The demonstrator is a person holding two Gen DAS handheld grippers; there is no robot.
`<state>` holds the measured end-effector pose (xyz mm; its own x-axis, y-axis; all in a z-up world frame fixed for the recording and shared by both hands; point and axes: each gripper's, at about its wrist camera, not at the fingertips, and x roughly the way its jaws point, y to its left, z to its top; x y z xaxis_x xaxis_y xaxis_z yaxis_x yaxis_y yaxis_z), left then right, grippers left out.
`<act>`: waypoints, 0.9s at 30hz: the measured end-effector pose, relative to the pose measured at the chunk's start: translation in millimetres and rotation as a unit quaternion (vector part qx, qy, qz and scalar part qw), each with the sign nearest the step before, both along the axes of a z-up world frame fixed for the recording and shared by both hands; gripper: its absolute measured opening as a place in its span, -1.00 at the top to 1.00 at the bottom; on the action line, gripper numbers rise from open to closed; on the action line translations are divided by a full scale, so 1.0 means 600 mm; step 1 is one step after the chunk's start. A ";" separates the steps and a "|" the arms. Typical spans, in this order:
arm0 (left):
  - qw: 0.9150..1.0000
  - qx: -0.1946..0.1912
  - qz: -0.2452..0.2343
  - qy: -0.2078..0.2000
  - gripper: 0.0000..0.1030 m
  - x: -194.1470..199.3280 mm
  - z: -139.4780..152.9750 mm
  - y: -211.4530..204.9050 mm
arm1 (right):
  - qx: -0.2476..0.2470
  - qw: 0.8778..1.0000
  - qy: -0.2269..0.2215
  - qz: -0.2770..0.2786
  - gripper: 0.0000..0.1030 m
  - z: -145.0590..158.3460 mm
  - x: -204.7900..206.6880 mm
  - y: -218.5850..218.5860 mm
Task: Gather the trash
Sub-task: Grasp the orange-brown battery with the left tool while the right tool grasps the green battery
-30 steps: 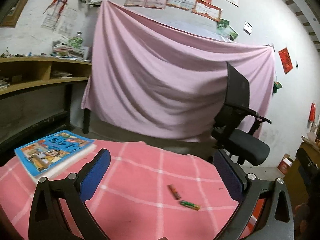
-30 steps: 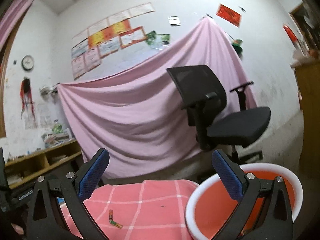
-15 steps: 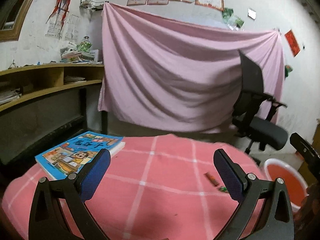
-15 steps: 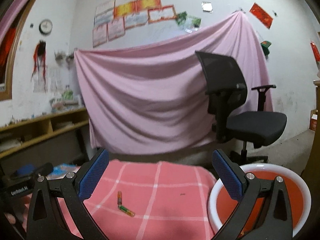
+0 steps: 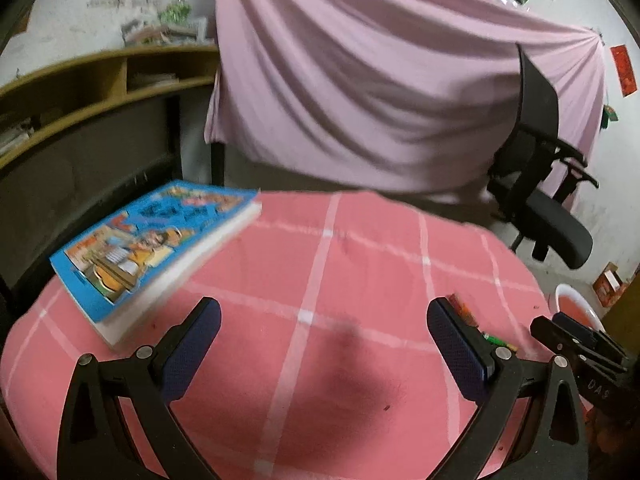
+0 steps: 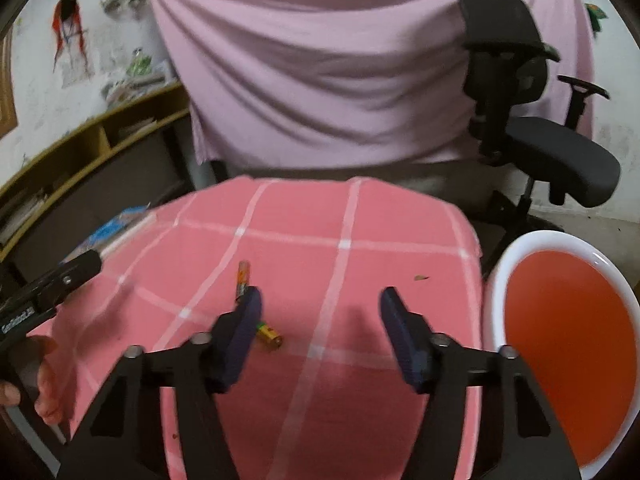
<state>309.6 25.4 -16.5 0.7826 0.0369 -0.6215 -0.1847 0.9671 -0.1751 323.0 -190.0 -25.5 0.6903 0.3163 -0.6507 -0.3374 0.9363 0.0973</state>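
Two used batteries lie on the pink checked tablecloth (image 6: 360, 220). The red-orange battery (image 6: 243, 278) lies just beyond my right gripper's left finger; the green-and-gold battery (image 6: 269, 336) pokes out beside that finger. My right gripper (image 6: 320, 312) is open and empty above the cloth. In the left wrist view the batteries sit behind the right finger: the red one (image 5: 464, 312) and the green one (image 5: 498, 341). My left gripper (image 5: 320, 326) is open and empty over the cloth (image 5: 320, 260).
An orange bin with a white rim (image 6: 560, 340) stands on the floor right of the table, also seen in the left view (image 5: 576, 308). A blue picture book (image 5: 152, 248) lies at the table's left. A black office chair (image 6: 532, 120) stands behind.
Both grippers have tilted down and moved over the table. The right gripper has come close to the batteries and its jaws have narrowed somewhat.
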 end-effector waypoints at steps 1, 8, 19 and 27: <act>1.000 -0.002 0.000 0.011 -0.96 0.006 -0.004 0.001 | -0.003 1.000 0.005 0.011 0.11 -0.003 -0.001 0.006; 0.998 -0.033 -0.018 0.053 -0.94 0.026 -0.023 0.008 | -0.025 0.996 0.049 0.076 0.37 -0.019 0.010 0.038; 0.996 -0.042 -0.055 0.064 -0.85 0.054 -0.028 -0.006 | -0.018 0.993 0.079 0.084 0.75 -0.030 0.025 0.032; 0.990 -0.027 -0.120 0.063 -0.35 0.077 -0.026 -0.053 | -0.031 0.995 0.076 0.057 0.82 -0.025 0.032 0.011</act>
